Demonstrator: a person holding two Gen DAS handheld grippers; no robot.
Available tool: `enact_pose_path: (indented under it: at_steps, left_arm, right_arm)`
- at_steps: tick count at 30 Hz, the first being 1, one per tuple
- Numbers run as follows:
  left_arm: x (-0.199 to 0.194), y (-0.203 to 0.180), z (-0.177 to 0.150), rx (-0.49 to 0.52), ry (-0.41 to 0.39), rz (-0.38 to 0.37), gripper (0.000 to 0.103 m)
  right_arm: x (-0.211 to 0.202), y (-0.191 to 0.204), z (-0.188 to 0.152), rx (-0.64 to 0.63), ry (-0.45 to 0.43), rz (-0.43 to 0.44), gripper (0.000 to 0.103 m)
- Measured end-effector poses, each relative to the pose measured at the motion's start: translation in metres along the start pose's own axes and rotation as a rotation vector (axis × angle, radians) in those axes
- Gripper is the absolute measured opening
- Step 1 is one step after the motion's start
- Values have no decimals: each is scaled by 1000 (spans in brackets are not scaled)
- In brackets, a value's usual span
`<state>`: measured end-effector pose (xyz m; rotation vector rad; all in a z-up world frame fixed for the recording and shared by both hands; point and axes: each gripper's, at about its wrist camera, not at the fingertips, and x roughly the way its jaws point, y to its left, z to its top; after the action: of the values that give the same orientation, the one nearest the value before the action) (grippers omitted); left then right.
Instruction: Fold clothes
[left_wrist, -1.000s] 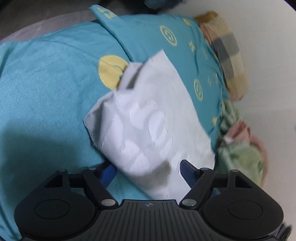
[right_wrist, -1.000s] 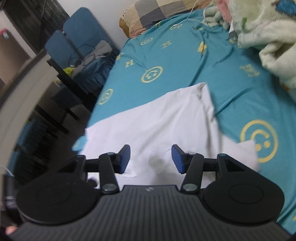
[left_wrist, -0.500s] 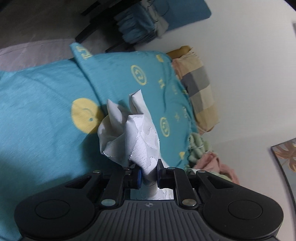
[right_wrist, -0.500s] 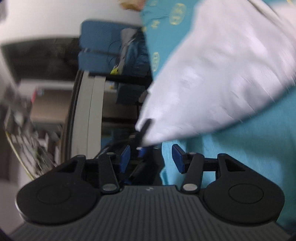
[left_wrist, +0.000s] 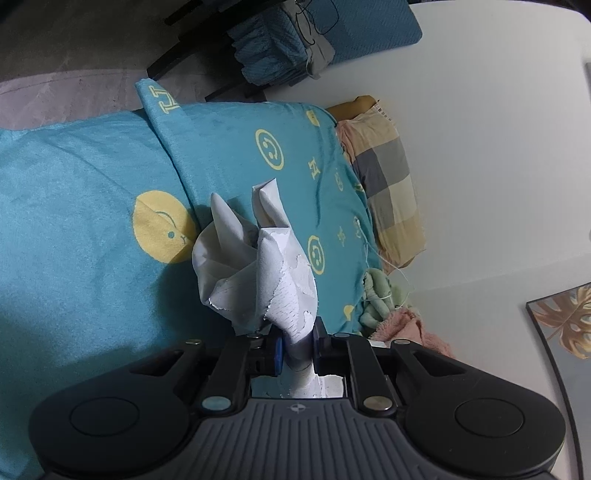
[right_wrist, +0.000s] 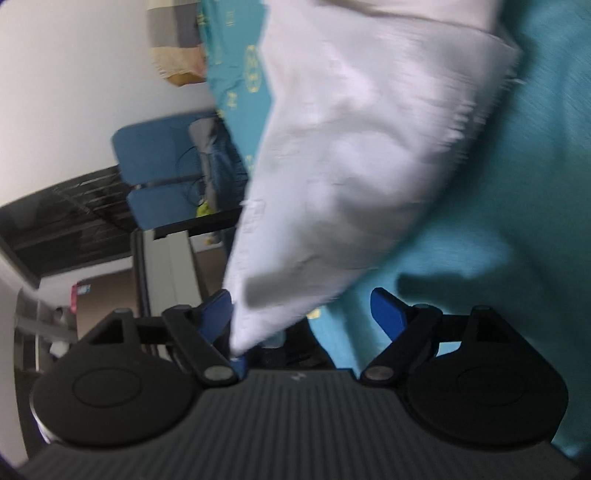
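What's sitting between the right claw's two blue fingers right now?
In the right wrist view, a corner of the white garment hangs between the open right claw, unpinched.

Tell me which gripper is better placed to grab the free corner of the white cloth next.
Right. The right gripper is open with the white cloth between its fingers; the left gripper already pinches another part.

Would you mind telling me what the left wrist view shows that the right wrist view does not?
Only the left wrist view shows the left gripper shut on the bunched white garment, a framed picture and green and pink clothes. Only the right shows the right gripper, jaws just opened wide. Both share the garment, teal bedsheet, checked pillow and blue chair.
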<state>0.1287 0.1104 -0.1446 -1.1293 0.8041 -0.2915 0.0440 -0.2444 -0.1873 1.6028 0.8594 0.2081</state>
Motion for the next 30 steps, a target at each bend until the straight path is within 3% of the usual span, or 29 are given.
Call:
enact_pose_path:
  at_steps: [1, 5, 10, 13, 15, 16, 17, 20, 25, 28, 30]
  left_arm:
    - [0, 1, 0, -3, -1, -1, 15]
    - [-1, 5, 2, -25, 0, 11, 15]
    - [5, 10, 4, -36, 19, 79, 16]
    - [10, 22, 5, -82, 55, 138, 26]
    - [16, 32, 8, -137, 86, 156, 43]
    - [19, 37, 9, -165, 101, 165, 57]
    - [21, 41, 9, -181, 111, 170, 63]
    - [27, 43, 10, -168, 110, 161, 66]
    - [35, 46, 12, -167, 100, 140, 64]
    - [33, 43, 13, -165, 91, 118, 45]
    - [30, 38, 13, -151, 80, 100, 42]
  right_arm:
    - [-2, -1, 1, 6, -14, -4, 85]
    - [-28, 5, 7, -33, -217, -23, 85]
    - [-41, 1, 14, -22, -318, -61, 81]
    - [-42, 5, 14, -77, -336, -116, 70]
    - [-44, 4, 17, -99, -342, -160, 56]
    - [-45, 3, 17, -102, -346, -170, 53]
    - [-46, 4, 17, -111, -348, -175, 48]
    - [-48, 5, 19, -141, -355, -183, 42]
    - [-56, 14, 18, -186, -374, -143, 24]
    - [-57, 28, 16, -239, -377, -93, 20]
    - [-58, 35, 15, -263, -378, -85, 20]
